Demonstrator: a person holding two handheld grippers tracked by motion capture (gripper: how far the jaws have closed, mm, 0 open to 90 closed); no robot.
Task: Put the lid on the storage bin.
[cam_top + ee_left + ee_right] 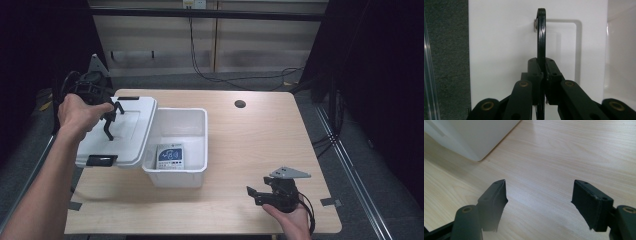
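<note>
A white lid [131, 134] with black end latches hangs tilted over the table's left side, its right edge against the open white bin [175, 176]. My left gripper [111, 116] is shut on the lid's black handle [108, 127]. In the left gripper view the handle [541, 35] stands on edge, pinched by my left gripper [544, 75] in front of the lid [504, 50]. A small blue-and-white package [170, 156] lies in the bin. My right gripper [255, 194] rests open near the front right; in its own view the right gripper [539, 197] holds nothing over bare wood.
The wooden table [260, 145] has a round cable hole [240, 104] at the back right. A corner of the bin [474, 135] lies ahead-left of the right gripper. Dark floor and cables surround the table.
</note>
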